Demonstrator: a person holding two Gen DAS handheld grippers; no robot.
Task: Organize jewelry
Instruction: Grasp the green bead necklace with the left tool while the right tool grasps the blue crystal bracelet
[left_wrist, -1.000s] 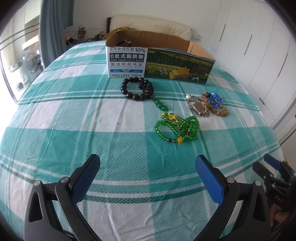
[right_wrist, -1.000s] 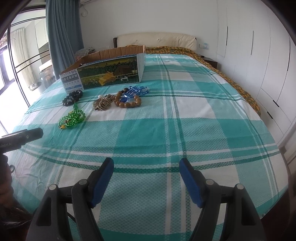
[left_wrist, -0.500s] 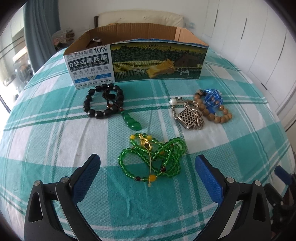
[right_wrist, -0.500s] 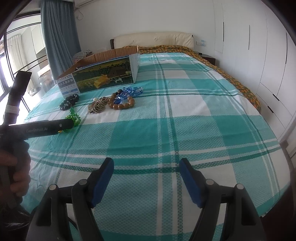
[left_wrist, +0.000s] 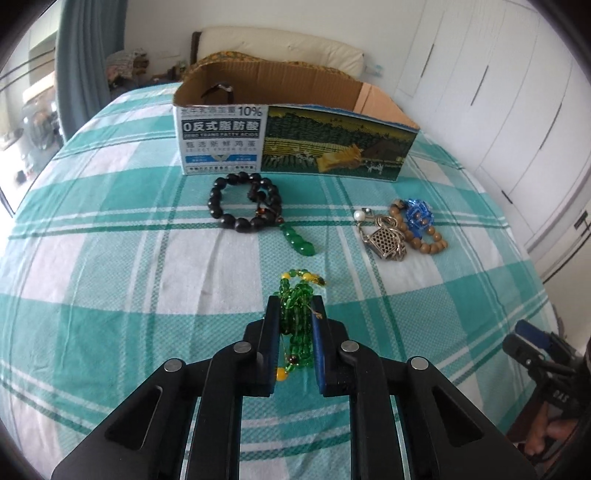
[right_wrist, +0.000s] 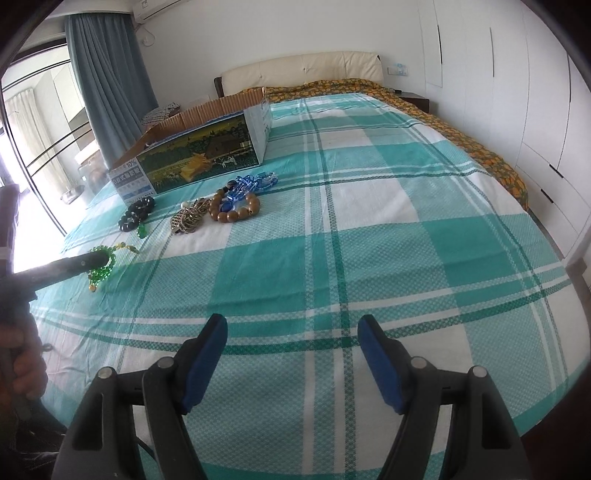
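Note:
My left gripper (left_wrist: 295, 314) is shut on the green bead necklace (left_wrist: 295, 325), which bunches between its blue pads on the bed; from the right wrist view the necklace (right_wrist: 101, 273) hangs under that gripper (right_wrist: 98, 258). A black bead bracelet (left_wrist: 243, 203) with a green pendant (left_wrist: 298, 240) lies ahead. A metal charm piece (left_wrist: 386, 240), a wooden bead bracelet (left_wrist: 424, 242) and blue beads (left_wrist: 419, 216) lie to the right. An open cardboard box (left_wrist: 295, 140) stands behind them. My right gripper (right_wrist: 291, 343) is open and empty over the bed's near part.
The bed has a teal and white checked sheet (right_wrist: 369, 221). White wardrobe doors (right_wrist: 517, 74) run along the right side. A blue curtain (right_wrist: 107, 74) and window stand to the left. The headboard (right_wrist: 303, 70) is at the far end.
My left gripper moved forward over the green bead necklace and shut on it. My right gripper stayed open and barely moved.

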